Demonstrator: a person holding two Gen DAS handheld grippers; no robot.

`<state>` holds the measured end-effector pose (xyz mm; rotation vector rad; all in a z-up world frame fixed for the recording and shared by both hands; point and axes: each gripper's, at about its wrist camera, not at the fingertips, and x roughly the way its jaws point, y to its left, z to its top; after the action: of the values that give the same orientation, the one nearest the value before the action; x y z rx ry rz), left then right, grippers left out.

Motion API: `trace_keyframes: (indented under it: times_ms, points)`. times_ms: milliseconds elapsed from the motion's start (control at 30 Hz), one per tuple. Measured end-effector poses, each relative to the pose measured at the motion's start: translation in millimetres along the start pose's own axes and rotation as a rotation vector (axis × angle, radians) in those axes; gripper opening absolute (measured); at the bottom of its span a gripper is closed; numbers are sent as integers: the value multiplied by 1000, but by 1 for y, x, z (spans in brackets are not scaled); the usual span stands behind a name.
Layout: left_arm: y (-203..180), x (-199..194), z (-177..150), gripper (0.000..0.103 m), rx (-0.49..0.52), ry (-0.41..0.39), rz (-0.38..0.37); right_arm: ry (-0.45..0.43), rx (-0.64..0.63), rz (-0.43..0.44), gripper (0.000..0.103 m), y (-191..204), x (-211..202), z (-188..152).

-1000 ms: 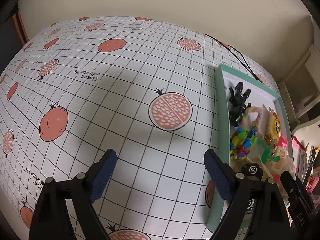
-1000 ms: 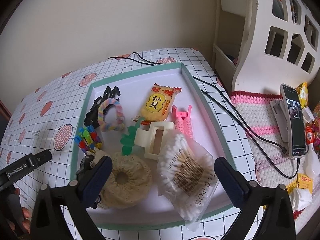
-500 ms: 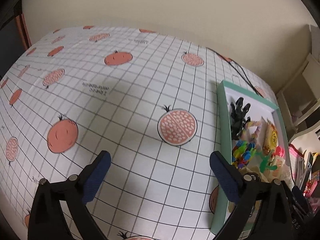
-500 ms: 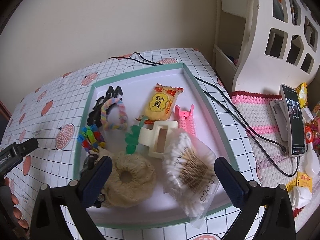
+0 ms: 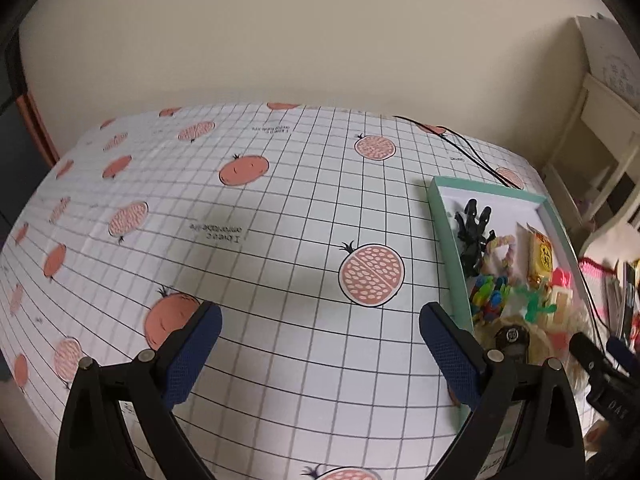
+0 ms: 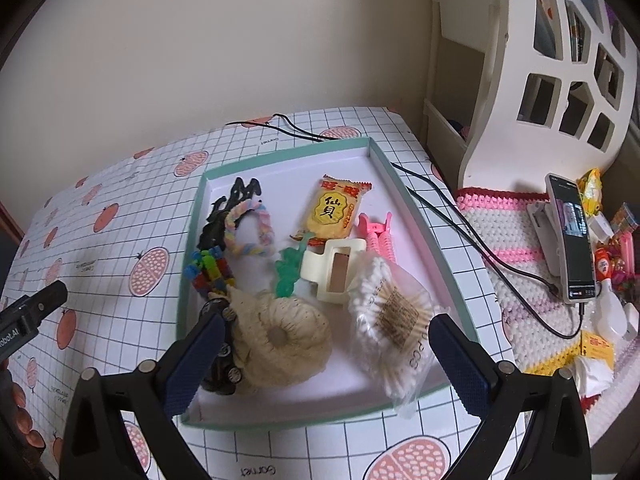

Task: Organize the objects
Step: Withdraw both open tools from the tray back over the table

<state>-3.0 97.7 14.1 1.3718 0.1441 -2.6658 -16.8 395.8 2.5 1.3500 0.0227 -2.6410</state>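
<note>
Black item (image 6: 219,354) partly hidden behind right gripper's finger (image 6: 192,364), perhaps toy car; cotton swab bag (image 6: 394,314) blurred

- Tablecloth (image 5: 280,264): white, black grid, salmon pomegranates.
- Tray (image 6: 392,176): mint-green rim, white floor.
- Snack packet (image 6: 334,210): yellow, red edges.
- Hair clip (image 6: 378,236), right of it: pink.
- Claw clip (image 6: 332,272): cream.
- Scrunchie (image 6: 280,336), near: beige.
- Twisted hair tie (image 6: 250,228): pastel.
- Far-left clip (image 6: 236,196): black.
- Gripper pads (image 6: 192,364): navy.

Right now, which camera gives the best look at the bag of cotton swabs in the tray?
The right wrist view. There the bag of cotton swabs lies in full sight in the near right part of the tray, just ahead of the open right gripper. The left wrist view catches the tray side-on, and the bag cannot be made out.
</note>
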Motion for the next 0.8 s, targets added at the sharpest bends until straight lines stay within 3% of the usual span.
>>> trace_keyframes:
  times_ms: [467,800]
  points:
    - [20,-30,-11,99,-7,-25,-41,4,-9,-25,103,9,-24,-18]
    - [20,-36,-27,99,-11,17,-103,76,-33,-64,103,11,-17,-42]
